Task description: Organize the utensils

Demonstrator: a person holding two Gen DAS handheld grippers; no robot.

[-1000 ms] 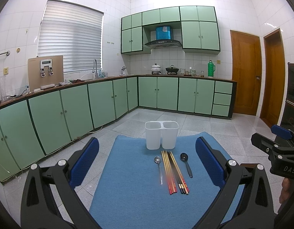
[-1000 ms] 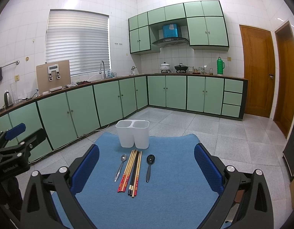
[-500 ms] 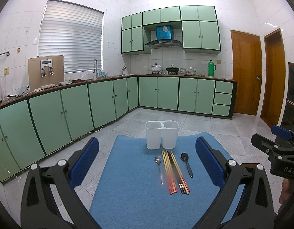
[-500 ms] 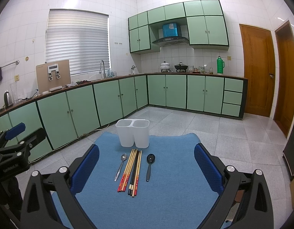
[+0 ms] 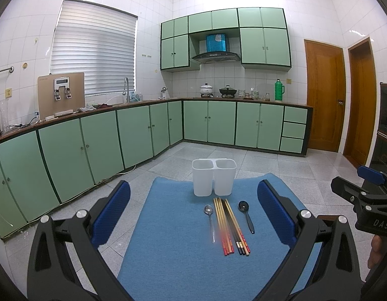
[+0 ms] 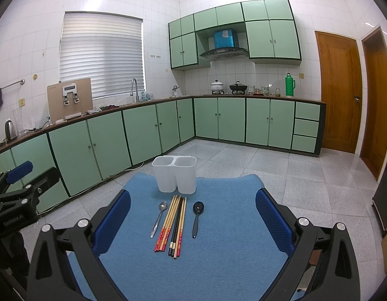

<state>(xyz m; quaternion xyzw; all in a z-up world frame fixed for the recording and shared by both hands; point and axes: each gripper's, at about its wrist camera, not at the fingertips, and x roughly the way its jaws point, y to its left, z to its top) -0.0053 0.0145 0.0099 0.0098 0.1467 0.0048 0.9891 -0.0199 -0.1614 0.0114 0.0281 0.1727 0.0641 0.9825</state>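
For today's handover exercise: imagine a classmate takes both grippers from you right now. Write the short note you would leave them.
Left gripper: jaws wide open, empty, above the near end of the blue mat.
Right gripper: the same, open and empty.
On the mat: silver spoon, bundle of chopsticks, black spoon, lying side by side, handles towards you. Just behind them stands the white two-compartment holder, both compartments apparently empty.
Done: nothing sorted yet.
Left: pick up the spoons and chopsticks and stand them in the holder.
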